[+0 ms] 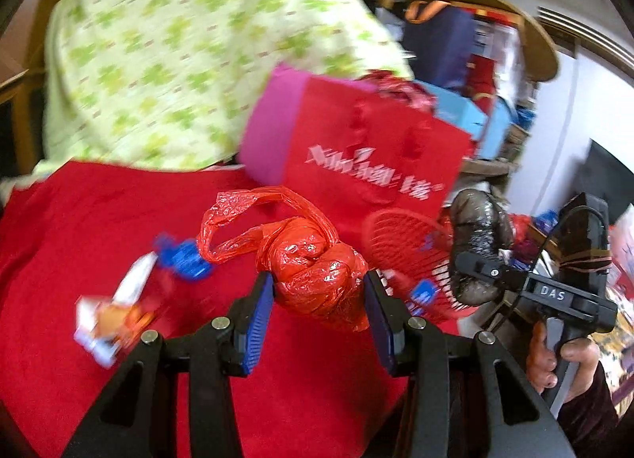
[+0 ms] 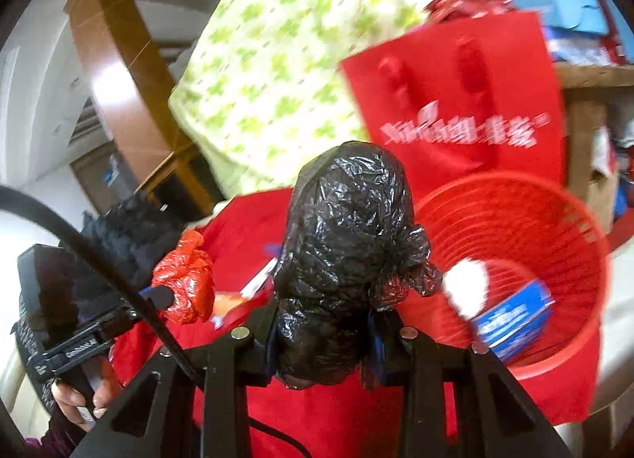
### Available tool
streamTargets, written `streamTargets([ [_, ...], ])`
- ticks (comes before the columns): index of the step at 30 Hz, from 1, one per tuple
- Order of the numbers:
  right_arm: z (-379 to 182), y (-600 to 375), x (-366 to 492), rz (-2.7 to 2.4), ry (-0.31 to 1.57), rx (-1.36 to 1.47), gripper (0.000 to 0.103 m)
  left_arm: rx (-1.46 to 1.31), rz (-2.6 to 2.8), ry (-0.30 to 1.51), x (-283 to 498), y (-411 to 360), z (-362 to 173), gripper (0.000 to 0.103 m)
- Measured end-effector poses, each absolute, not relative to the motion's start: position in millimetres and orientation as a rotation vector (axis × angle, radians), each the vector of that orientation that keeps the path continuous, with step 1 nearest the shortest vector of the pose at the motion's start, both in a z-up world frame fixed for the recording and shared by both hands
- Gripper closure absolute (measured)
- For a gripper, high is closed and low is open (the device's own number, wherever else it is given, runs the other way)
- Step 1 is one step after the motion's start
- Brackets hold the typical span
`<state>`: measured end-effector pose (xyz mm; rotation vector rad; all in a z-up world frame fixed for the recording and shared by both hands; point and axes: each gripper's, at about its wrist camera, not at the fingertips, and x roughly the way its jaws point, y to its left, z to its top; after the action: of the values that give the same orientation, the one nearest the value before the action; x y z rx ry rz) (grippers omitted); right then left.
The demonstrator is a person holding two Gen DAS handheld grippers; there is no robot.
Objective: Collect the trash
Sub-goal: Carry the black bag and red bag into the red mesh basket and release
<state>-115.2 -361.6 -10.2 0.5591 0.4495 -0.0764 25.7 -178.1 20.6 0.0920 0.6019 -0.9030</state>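
The left hand-held gripper (image 1: 319, 291) pinches a knotted red bag (image 1: 317, 271); the right hand-held gripper (image 2: 323, 333) is clamped on a crumpled black bag (image 2: 348, 244). Ahead and right of the latter sits the red basket (image 2: 562, 244), already holding scraps. Wrappers (image 1: 115, 311) lie left of the left gripper on the red-covered bench (image 1: 99, 220), uncollected. Blur smears their print.

Left tool (image 1: 319, 293) is clamped on a knotted red plastic bag (image 1: 317, 271), blue pads (image 1: 259, 323) pressing both sides. Right tool (image 2: 323, 333) is squeezed tight on a crumpled black bag (image 2: 348, 255). Both angle a bit downward, w/ a hand (image 1: 562, 363) on each grip.
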Motion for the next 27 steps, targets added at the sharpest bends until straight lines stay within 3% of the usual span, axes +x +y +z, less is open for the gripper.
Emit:
streamTargets([
  [12, -30.9, -454.0, -156.4, -0.203, 0.408, 0.638, 0.062, 0.226, -1.106, 0.605, 9.6, -317.0, 20.2, 0.052],
  [13, -36.9, -461.0, -156.6, -0.208, 0.417, 0.658, 0.059, 0.248, -1.106, 0.606, 8.8, -327.5, 17.0, 0.045],
  [14, -40.8, -467.0, -153.6, -0.208, 0.42, 0.674, 0.045, 0.279, -1.097, 0.607, 8.2, -339.5, 12.2, 0.034],
  [15, -46.3, -473.4, -153.9, -0.209, 0.415, 0.702, 0.033, 0.294, -1.089, 0.605, 7.4, -344.8, 9.1, 0.03],
  [16, -50.0, -477.1, -153.2, -0.208, 0.41, 0.719, 0.032, 0.318, -1.073, 0.598, 6.9, -350.9, 4.2, 0.03],
  [22, -55.4, -482.9, -164.1, -0.188, 0.373, 0.754, 0.032, 0.331, -1.039, 0.642, 7.2, -326.2, -11.5, 0.029],
  [27, -37.1, -460.0, -173.1, -0.137, 0.302, 0.722, 0.032, 0.293, -0.952, 0.684, 6.9, -267.2, -22.9, 0.022],
])
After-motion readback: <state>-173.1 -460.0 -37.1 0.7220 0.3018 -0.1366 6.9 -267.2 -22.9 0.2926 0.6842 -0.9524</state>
